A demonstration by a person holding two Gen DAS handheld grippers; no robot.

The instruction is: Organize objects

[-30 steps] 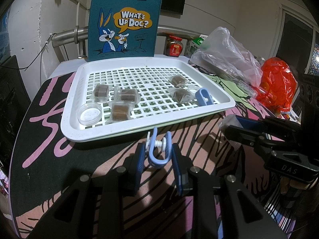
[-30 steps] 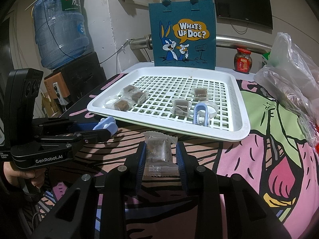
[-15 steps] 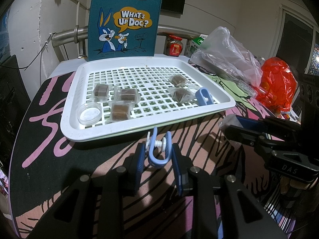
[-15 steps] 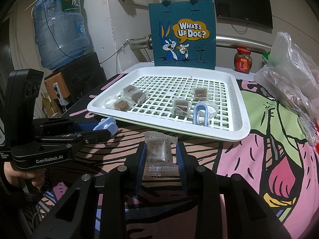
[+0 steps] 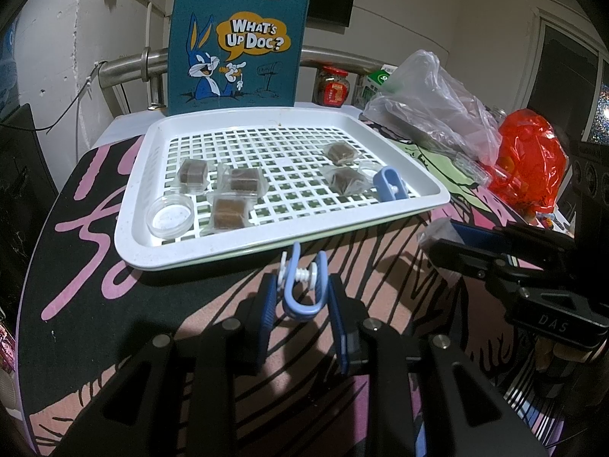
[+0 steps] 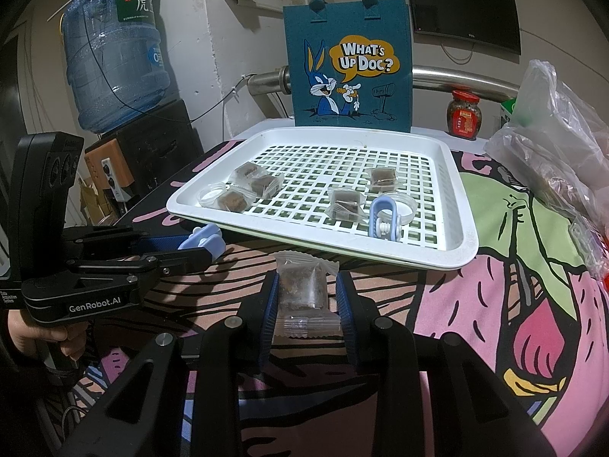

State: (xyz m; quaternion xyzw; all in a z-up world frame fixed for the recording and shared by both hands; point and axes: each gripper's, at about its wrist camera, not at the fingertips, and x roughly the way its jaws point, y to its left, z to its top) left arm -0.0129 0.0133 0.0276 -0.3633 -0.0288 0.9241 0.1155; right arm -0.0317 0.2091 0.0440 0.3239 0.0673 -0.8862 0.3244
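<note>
I am seeing the left gripper (image 5: 298, 304) pinching a pale blue U-shaped plastic clip with a white screw (image 5: 302, 289), jaws standing narrow, pads pressing on its two legs. The clip's long axis is running along the fingers; its closed bend is pointing back toward the camera, its open ends toward the white perforated plastic tray (image 5: 243, 255). It is hanging just short of the tray's near rim, above the cartoon-printed tablecloth (image 5: 91, 266).

The right gripper (image 6: 304, 301) is clamping a clear-wrapped brown sweet (image 6: 302, 289), jaws narrow, pads on the packet's two sides. The packet is lying lengthwise along the fingers, one crimped end pointing at the tray (image 6: 449, 251), the other back toward the camera. It too is sitting just before the near rim.

Lying in the tray I am noting five more wrapped brown cubes, a second blue clip (image 6: 384, 217) and a round clear lid (image 5: 169, 215). A teal felt tote bag (image 6: 348, 64) is standing upright behind it.
</note>
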